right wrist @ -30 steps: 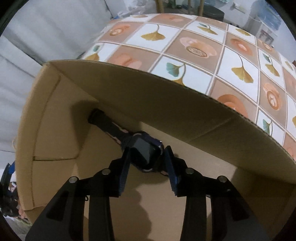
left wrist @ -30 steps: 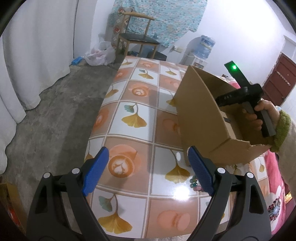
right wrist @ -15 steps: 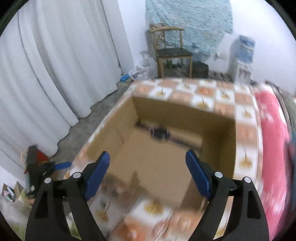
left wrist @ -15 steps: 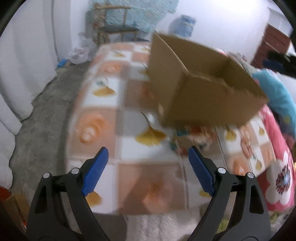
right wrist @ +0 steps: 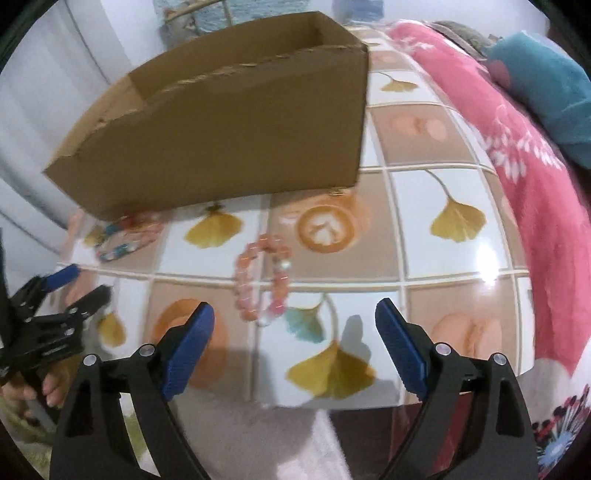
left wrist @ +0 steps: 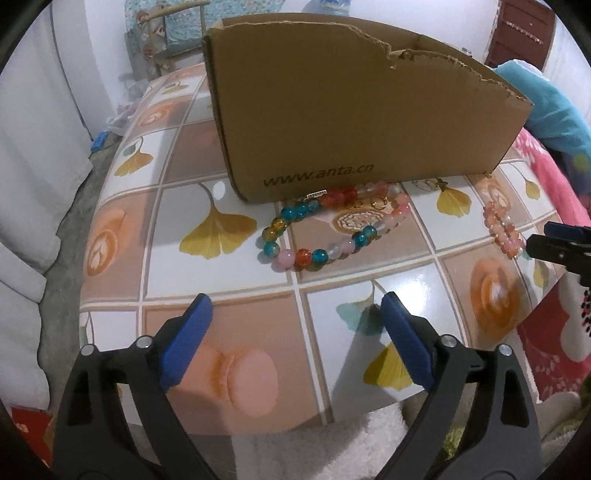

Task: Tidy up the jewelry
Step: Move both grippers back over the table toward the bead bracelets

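Note:
A brown cardboard box stands on the tiled table. In front of it lie a multicoloured bead bracelet, a small gold ring and a pink bead bracelet. My left gripper hovers over the near table edge, short of the multicoloured beads; its jaws are opening with nothing between them. My right gripper is open and empty, just short of the pink bracelet. The box is behind that bracelet. The box's inside is hidden.
A pink flowered blanket and a teal cushion lie along the table's right side. White curtains hang at the left. A wooden chair stands beyond the table. A small silvery charm sits at the box's foot.
My right gripper let go of a dark watch inside the box, opened wide and drew back out to the near table edge. My left gripper swung round to face the box front and the beads.

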A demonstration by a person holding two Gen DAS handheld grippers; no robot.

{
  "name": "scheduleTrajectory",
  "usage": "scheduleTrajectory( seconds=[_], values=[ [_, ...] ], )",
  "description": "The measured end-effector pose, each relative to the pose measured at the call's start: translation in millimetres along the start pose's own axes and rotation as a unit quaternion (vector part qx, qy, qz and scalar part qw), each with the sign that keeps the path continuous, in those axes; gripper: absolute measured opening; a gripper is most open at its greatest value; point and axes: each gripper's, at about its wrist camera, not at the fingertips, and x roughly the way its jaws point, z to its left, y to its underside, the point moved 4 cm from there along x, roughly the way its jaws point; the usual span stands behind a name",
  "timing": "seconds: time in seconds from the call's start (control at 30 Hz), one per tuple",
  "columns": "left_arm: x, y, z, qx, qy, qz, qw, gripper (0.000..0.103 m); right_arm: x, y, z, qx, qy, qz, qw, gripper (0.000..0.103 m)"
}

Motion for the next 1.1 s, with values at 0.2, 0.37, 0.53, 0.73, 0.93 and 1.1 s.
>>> scheduleTrajectory(
  seconds=[0.2,0.37,0.53,0.73,0.93,1.1],
  values=[
    [3,1,-6,0.014,-0.008,0.005,0.9999,0.095,16,8,0,-0.024,0.022,0.012,0.999,0.086],
    [6,-3,-3,0.008,-0.014,0.021,0.9996,0.096,20,8,-1,-0.029,0.029,0.002,0.999,0.095],
    [6,-2,-3,0.009,-0.015,0.024,0.9995,0.096,20,9,-3,-0.028,0.026,-0.003,0.999,0.096],
    [8,-5,-2,0.010,-0.015,0.022,0.9996,0.096,21,8,-2,-0.032,0.023,-0.011,0.999,0.096],
    [-10,-11,2,0.026,-0.042,-0.018,0.9986,0.096,-13,-8,3,-0.040,-0.032,-0.047,0.998,0.096],
    [-35,-41,20,0.014,-0.067,-0.084,0.9941,0.096,-38,-37,19,-0.042,-0.094,-0.092,0.990,0.096]
  ],
)
